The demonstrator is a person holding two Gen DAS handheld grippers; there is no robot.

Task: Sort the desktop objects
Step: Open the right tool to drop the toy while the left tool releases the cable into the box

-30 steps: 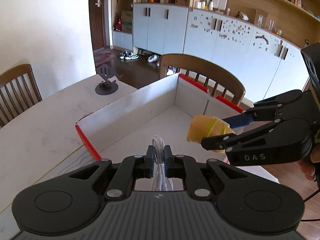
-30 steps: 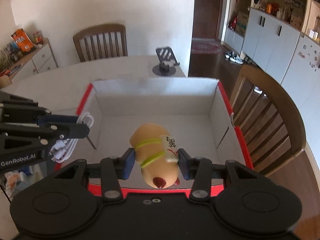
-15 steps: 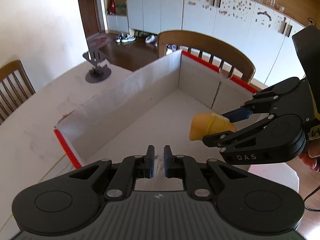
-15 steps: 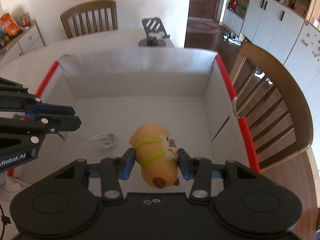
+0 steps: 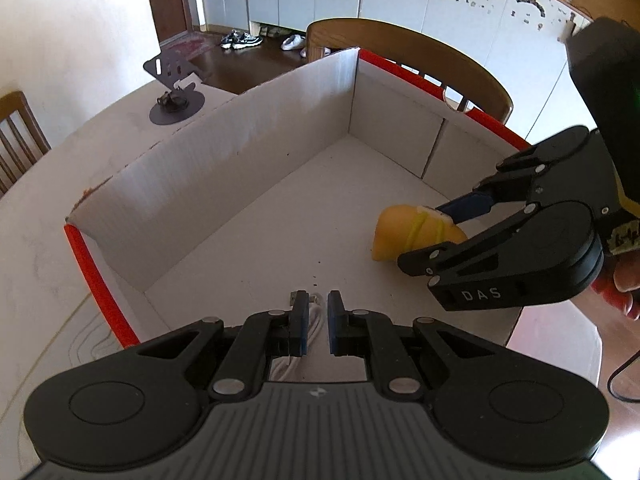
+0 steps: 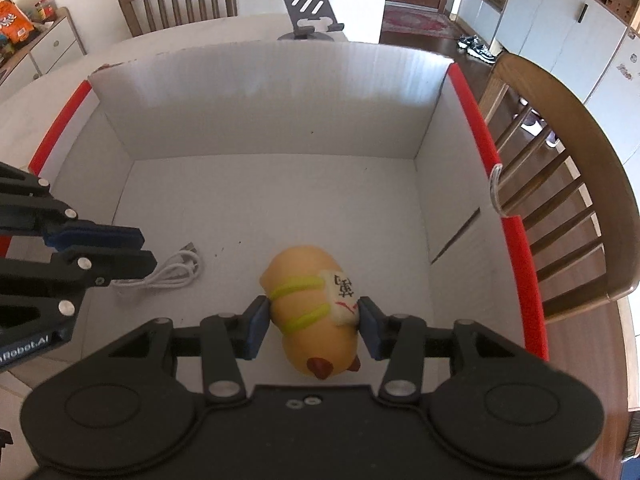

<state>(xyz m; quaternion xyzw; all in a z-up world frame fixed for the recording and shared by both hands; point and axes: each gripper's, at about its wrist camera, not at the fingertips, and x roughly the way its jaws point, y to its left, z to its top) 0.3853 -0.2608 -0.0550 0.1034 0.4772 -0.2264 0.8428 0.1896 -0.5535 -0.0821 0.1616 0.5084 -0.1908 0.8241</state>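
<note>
My right gripper [image 6: 312, 326] clamps a yellow toy [image 6: 310, 304] low inside the box [image 6: 256, 92], my left gripper [image 5: 317, 322] hangs slightly parted over the white cable [image 6: 168, 274] on its floor, phone stand [image 6: 310, 14] and chairs [image 6: 560, 208] beyond.

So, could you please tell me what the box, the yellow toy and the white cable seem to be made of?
The box looks like matte white corrugated board: fine ribbing shows on its walls, and its rims are red. The yellow toy, between the right gripper's jaws, looks like smooth, faintly glossy rubber or vinyl, probably soft. The white cable seems plastic-sheathed, with a metal plug.
</note>
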